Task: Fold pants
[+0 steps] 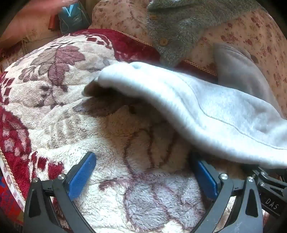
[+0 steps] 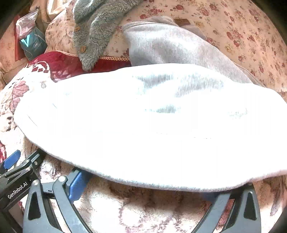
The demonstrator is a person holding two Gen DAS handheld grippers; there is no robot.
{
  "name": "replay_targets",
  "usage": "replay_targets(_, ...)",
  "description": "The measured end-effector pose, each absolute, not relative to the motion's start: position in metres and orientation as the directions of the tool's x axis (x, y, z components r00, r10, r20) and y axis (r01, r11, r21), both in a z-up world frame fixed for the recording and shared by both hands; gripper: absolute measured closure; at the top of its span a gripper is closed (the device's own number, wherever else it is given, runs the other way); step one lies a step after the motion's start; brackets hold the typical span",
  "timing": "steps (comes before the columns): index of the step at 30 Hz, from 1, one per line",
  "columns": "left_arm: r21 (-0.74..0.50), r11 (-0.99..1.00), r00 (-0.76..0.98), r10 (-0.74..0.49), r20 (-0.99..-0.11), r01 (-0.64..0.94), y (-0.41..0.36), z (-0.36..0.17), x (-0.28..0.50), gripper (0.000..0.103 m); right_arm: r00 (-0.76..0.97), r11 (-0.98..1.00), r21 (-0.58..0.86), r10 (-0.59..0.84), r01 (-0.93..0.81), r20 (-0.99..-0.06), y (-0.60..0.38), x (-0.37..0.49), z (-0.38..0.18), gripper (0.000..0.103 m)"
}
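Pale fleece pants [image 2: 143, 125] hiding right claw [image 2: 143, 186] tips

You are working in a home bedroom: a fluffy cream and red flower-patterned blanket [image 1: 53, 80] is covering the bed, a rose-print bedsheet [image 2: 242, 26] is lying beyond it, and a grey fleece jacket with wooden buttons [image 2: 96, 26] is sprawling over a flowered pillow [image 1: 122, 16].
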State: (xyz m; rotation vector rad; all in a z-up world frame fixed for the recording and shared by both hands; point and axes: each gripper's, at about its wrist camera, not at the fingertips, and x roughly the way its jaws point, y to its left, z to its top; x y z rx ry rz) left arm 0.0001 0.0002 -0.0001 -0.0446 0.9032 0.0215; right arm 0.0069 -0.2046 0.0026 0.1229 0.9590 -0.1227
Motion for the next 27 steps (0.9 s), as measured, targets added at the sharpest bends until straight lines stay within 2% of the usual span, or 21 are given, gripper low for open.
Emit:
replay_targets(21, -0.003, 0.999, 0.617, 0.022, -0.787, -0.039, -0.003, 0.0, 0.0, 0.0, 0.569, 0.986, 0.051, -0.049, 0.158, -0.821, -0.211, 0.0, 0.007, 0.0)
replay_targets(27, -0.007, 1.0, 0.584, 0.005, -0.812, -0.019, -0.004, 0.005, 0.009, 0.0, 0.567, 0.986, 0.058, -0.042, 0.158, -0.823, -0.209, 0.001, 0.002, 0.0)
